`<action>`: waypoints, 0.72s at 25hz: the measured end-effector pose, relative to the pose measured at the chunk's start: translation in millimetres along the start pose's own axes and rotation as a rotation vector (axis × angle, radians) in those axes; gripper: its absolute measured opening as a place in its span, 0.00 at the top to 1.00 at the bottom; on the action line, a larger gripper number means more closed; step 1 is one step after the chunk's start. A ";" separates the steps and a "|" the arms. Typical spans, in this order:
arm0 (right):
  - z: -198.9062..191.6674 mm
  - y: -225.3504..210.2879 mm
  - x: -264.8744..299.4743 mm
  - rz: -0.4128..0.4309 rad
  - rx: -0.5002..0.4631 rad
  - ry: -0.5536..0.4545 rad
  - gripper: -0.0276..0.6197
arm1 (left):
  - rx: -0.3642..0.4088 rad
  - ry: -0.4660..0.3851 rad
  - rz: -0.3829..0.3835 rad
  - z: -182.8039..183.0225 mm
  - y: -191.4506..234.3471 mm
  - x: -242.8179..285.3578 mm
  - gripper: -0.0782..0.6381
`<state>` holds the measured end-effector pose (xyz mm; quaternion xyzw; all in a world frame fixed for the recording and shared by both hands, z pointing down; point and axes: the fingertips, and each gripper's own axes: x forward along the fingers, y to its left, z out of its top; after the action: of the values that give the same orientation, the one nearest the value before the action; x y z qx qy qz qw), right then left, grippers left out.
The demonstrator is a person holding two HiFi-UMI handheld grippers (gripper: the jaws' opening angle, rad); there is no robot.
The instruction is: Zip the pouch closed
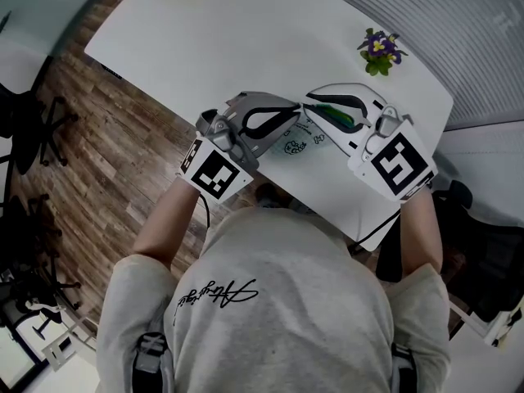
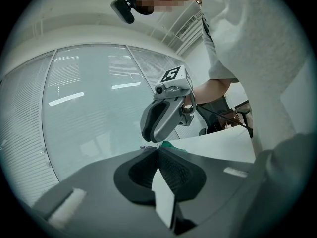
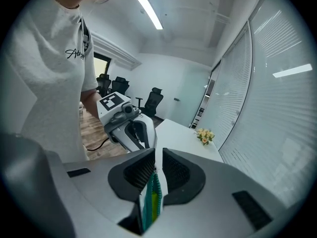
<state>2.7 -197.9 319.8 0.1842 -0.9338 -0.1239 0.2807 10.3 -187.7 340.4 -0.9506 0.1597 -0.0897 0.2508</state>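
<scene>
In the head view both grippers meet tip to tip above the white table [image 1: 246, 39], with the white pouch [image 1: 299, 142], printed in green, hanging between them. My grey left gripper [image 1: 296, 121] is shut on a white edge of the pouch [image 2: 163, 192]. In the right gripper view my white right gripper [image 3: 157, 155] has its jaws a little apart. The pouch's green zip edge [image 3: 151, 197] lies between them, close to the left pad, and light shows in the gap at the tips. Each gripper view shows the other gripper close ahead.
A small pot of purple and yellow flowers [image 1: 379, 51] stands on the table's far right. Office chairs [image 1: 33, 121] stand on the wooden floor to the left. The person's torso fills the lower part of the head view.
</scene>
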 end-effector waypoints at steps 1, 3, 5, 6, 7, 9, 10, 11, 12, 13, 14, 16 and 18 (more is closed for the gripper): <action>-0.7 1.3 0.2 0.004 0.001 0.004 0.88 | 0.004 0.000 -0.002 0.3 -1.1 -0.1 0.88; -3.3 5.4 1.6 0.023 0.003 0.017 0.89 | 0.013 0.000 0.000 -0.2 -2.0 -0.7 0.88; -6.6 10.9 4.2 0.055 -0.003 0.036 0.88 | 0.033 0.001 0.006 -0.9 -1.6 -1.5 0.88; -7.8 12.9 5.3 0.065 -0.009 0.044 0.88 | 0.050 0.003 0.009 -1.1 -2.0 -1.8 0.88; -9.0 13.9 6.0 0.068 -0.013 0.050 0.88 | 0.068 0.007 0.010 -1.7 -3.0 -1.8 0.88; -12.4 14.9 7.2 0.068 -0.010 0.047 0.86 | 0.097 0.014 0.010 -4.5 -6.8 -1.3 0.88; -14.1 16.2 7.8 0.072 -0.002 0.041 0.86 | 0.109 0.015 0.007 -5.8 -9.2 -1.5 0.88; -14.8 18.0 8.1 0.081 0.008 0.039 0.86 | 0.123 0.016 0.002 -6.2 -11.5 -2.4 0.88; -14.4 19.8 8.1 0.093 0.017 0.042 0.85 | 0.139 0.017 -0.004 -5.5 -13.2 -3.8 0.88; -13.2 21.5 7.9 0.106 0.024 0.046 0.85 | 0.154 0.020 -0.010 -4.1 -14.4 -5.4 0.88; -12.1 23.0 7.7 0.119 0.030 0.051 0.85 | 0.167 0.022 -0.015 -2.8 -15.4 -6.8 0.88; -12.0 26.0 7.7 0.147 0.033 0.051 0.86 | 0.181 0.024 -0.023 -1.8 -17.4 -7.9 0.88; -13.1 29.4 7.7 0.182 0.033 0.048 0.87 | 0.199 0.025 -0.032 -1.9 -19.9 -7.9 0.88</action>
<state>-3.8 -176.3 343.9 0.1059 -0.9416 -0.0782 0.3099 7.7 -169.4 351.3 -0.9222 0.1376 -0.1209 0.3407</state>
